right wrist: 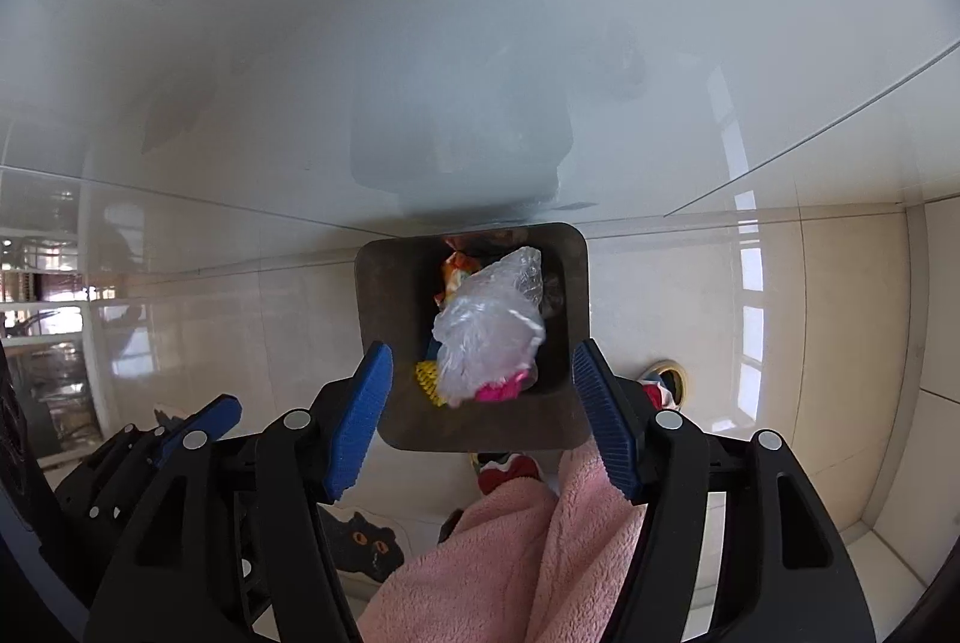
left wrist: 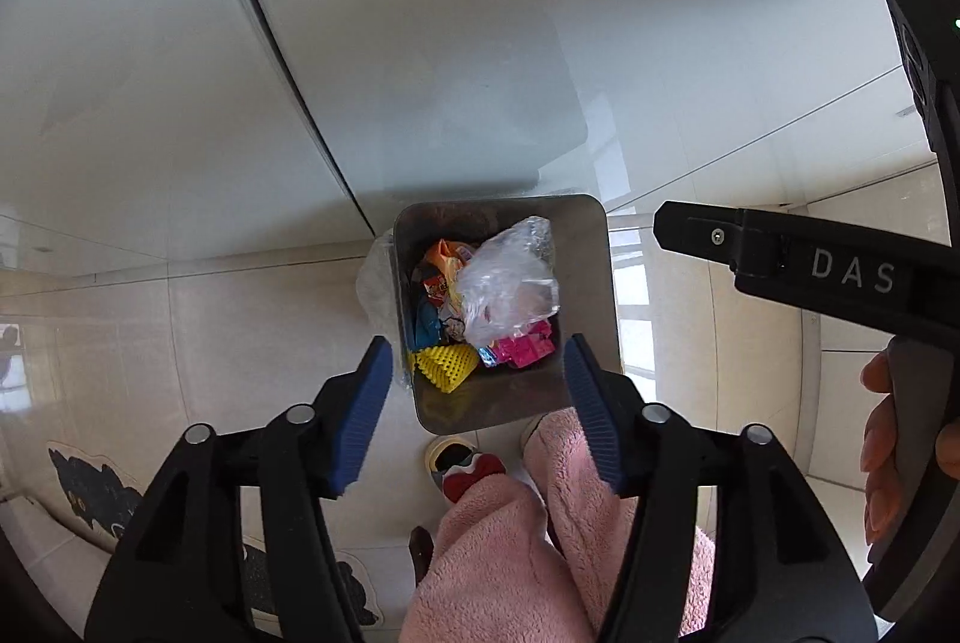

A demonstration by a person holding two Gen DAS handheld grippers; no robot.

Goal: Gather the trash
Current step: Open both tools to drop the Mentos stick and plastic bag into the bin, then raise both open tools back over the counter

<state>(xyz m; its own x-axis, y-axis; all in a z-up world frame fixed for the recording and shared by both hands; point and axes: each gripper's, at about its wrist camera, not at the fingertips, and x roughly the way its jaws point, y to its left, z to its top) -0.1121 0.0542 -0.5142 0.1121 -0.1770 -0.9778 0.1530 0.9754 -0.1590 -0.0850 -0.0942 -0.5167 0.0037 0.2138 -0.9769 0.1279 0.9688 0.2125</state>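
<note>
Bin [left wrist: 591,247] below both wide, empty tools [left wrist: 477,403] [right wrist: 480,415], hand [left wrist: 882,439] only in left view.

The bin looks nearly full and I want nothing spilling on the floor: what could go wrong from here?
1. The clear plastic bag sits loose on top of the trash in the metal bin; being light, it may puff up or slide out.
2. Both the left gripper and right gripper are open and empty above the bin, so nothing presses the pile down.
3. The person's slipper stands right beside the bin; a nudge could tip it.
</note>
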